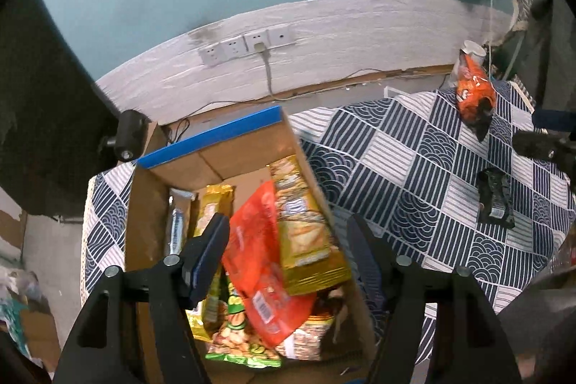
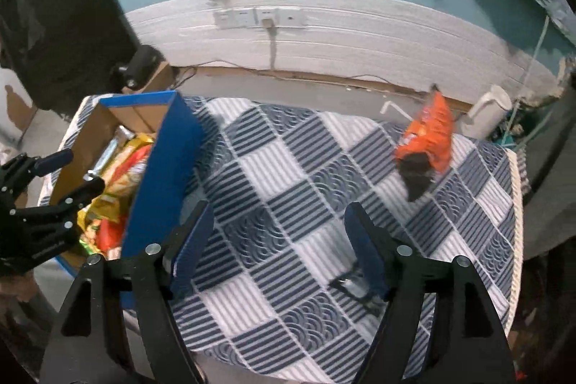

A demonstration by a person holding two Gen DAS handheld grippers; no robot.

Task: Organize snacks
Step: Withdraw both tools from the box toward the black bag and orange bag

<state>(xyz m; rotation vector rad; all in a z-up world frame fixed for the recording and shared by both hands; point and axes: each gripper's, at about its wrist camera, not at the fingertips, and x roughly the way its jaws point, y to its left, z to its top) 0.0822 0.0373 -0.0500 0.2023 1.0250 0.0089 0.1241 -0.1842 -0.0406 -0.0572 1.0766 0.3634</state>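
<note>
A cardboard box (image 1: 216, 164) with a blue rim stands on the left of the table and holds several snack packets. Among them are a red packet (image 1: 255, 251), a golden packet (image 1: 306, 233) and a green nut packet (image 1: 237, 337). My left gripper (image 1: 288, 251) hangs open above the box; its pads touch nothing. My right gripper (image 2: 279, 233) is open over the checked tablecloth (image 2: 288, 168), beside the box's blue wall (image 2: 162, 175). A dark packet (image 2: 351, 287) lies partly behind its right finger. An orange bag (image 2: 426, 139) lies at the far right.
The table's far edge faces a white wall strip with sockets (image 1: 248, 45) and a plugged cable. A white cup (image 2: 489, 110) stands behind the orange bag. A black panel (image 1: 43, 96) rises at the far left. The left gripper (image 2: 72, 171) shows above the box.
</note>
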